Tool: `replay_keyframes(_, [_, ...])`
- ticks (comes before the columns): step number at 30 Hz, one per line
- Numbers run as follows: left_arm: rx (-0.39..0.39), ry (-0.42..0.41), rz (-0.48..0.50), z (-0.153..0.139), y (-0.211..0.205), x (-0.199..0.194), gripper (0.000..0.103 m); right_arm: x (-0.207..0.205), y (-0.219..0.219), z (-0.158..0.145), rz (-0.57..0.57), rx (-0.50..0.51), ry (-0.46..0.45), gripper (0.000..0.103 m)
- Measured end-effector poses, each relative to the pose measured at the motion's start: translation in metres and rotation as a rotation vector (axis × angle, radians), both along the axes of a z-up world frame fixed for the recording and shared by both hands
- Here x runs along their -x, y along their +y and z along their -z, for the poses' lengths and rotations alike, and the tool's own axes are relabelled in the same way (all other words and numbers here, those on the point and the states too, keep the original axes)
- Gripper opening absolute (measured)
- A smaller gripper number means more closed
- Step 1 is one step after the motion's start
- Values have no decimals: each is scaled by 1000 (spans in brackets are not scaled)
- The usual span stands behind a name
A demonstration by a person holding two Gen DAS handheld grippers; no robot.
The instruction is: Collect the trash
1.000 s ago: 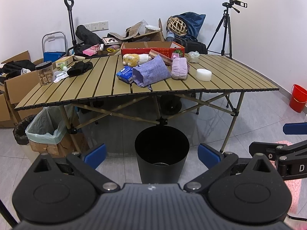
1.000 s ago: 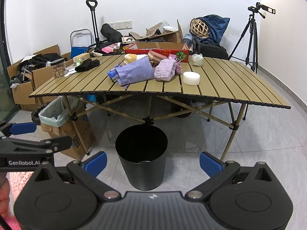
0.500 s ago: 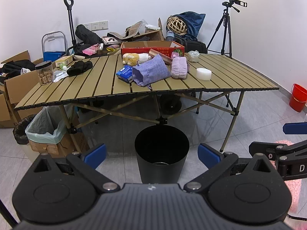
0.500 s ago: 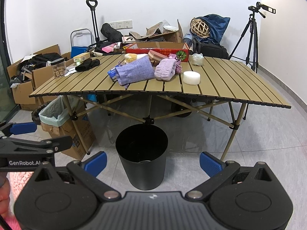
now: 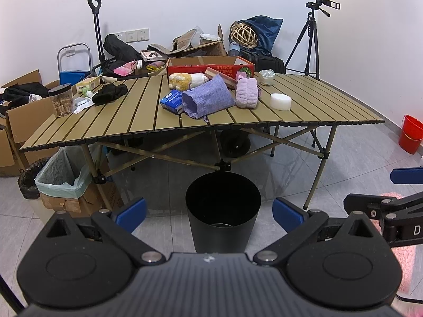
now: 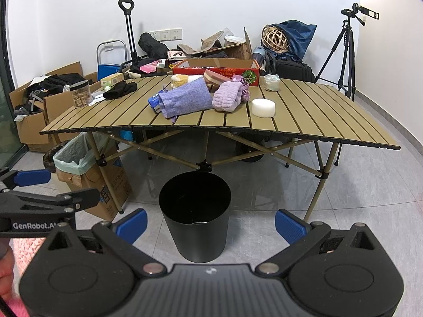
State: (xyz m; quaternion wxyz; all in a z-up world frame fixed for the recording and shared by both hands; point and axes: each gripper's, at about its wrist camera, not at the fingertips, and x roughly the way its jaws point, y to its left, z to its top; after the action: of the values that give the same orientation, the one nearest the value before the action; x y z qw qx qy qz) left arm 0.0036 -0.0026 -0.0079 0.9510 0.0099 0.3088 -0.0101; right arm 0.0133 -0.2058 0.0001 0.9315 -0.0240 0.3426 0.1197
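Note:
A black trash bin (image 5: 223, 208) (image 6: 195, 215) stands on the floor in front of a slatted folding table (image 5: 330, 108) (image 6: 317, 111). On the table lie a blue packet (image 5: 171, 101), a purple cloth pouch (image 5: 207, 100) (image 6: 185, 100), a lilac pouch (image 5: 246, 94) (image 6: 227, 96), a white round block (image 5: 280, 101) (image 6: 263, 107), a crumpled clear plastic cup (image 5: 266, 77) (image 6: 272, 82), a black cloth (image 5: 109, 93) and a jar (image 5: 61, 100). My left gripper (image 5: 208, 212) is open and empty, low before the bin. My right gripper (image 6: 210, 223) is open and empty too.
A cardboard box lined with a pale green bag (image 5: 63, 179) (image 6: 76, 155) sits under the table's left end. Boxes and clothes (image 6: 34, 100) pile at the left wall. A tripod (image 5: 309, 39) stands at the back right, a red bucket (image 5: 411, 137) at the right.

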Motion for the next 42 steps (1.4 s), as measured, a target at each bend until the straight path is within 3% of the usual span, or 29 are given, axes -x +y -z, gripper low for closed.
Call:
replay_keyframes(25, [-14, -6, -6, 1, 0, -3, 103, -2, 3, -1, -14, 17, -21, 103])
replay_keyframes(42, [-20, -43, -76, -4, 11, -39, 103, -48, 6, -6, -14, 16, -73, 103])
